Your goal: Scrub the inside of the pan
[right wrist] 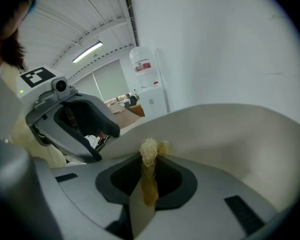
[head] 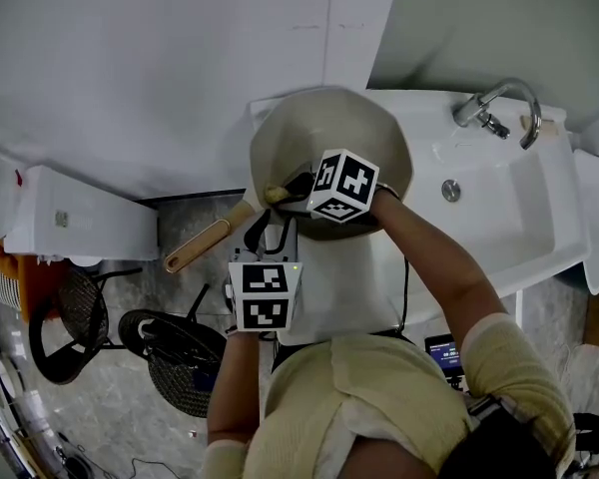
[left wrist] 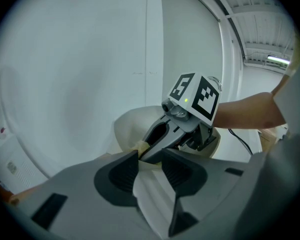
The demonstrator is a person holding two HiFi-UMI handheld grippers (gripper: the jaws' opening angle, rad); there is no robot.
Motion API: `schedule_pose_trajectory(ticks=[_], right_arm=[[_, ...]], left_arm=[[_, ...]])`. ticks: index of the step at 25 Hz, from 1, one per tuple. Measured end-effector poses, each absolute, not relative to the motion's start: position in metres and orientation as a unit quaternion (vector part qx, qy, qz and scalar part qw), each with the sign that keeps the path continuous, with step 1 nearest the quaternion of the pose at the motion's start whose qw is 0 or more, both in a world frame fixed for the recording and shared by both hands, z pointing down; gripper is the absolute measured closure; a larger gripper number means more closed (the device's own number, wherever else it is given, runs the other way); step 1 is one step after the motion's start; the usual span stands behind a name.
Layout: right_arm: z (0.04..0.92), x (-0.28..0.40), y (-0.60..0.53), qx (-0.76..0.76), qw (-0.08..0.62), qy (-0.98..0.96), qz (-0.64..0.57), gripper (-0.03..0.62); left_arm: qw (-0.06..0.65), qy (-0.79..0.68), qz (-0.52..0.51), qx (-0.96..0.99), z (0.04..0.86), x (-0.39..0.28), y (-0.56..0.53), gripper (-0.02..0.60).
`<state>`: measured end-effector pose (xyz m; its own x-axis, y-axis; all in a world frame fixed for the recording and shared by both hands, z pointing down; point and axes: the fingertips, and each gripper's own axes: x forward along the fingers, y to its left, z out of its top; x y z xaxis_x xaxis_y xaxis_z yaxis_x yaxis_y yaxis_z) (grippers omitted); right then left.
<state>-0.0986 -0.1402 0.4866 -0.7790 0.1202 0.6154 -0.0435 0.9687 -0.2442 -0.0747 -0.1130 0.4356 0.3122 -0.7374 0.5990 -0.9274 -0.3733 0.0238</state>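
Note:
In the head view a round pale pan (head: 329,128) is held tilted over the left end of the white sink (head: 499,203). Its wooden handle (head: 200,244) points down-left. My left gripper (head: 263,230) comes up from below and is shut on the handle close to the pan's rim. My right gripper (head: 285,193) reaches in from the right and is shut on a straw-coloured fibre scrubber (head: 275,195) at the pan's near-left rim. In the right gripper view the scrubber (right wrist: 150,151) sticks out between the shut jaws against the pan's inner wall (right wrist: 230,134).
A chrome faucet (head: 499,103) stands at the sink's back right. A white box (head: 80,218) sits at the left, with black wire chairs (head: 170,352) on the floor beneath. A plain wall lies behind the pan.

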Motion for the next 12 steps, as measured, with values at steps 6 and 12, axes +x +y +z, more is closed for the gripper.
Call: schedule_pose_trajectory(ticks=[6,12], right_arm=[[0.488,-0.089,-0.128,-0.054,0.347,-0.926,0.136,0.516],[0.489,-0.076,-0.115,-0.120,0.387,-0.903,0.140,0.516]], left_arm=[[0.183,-0.527,0.257,0.789,0.436,-0.075,-0.113,0.385],[0.183,-0.527,0.257,0.789,0.436,-0.076,-0.116,0.385]])
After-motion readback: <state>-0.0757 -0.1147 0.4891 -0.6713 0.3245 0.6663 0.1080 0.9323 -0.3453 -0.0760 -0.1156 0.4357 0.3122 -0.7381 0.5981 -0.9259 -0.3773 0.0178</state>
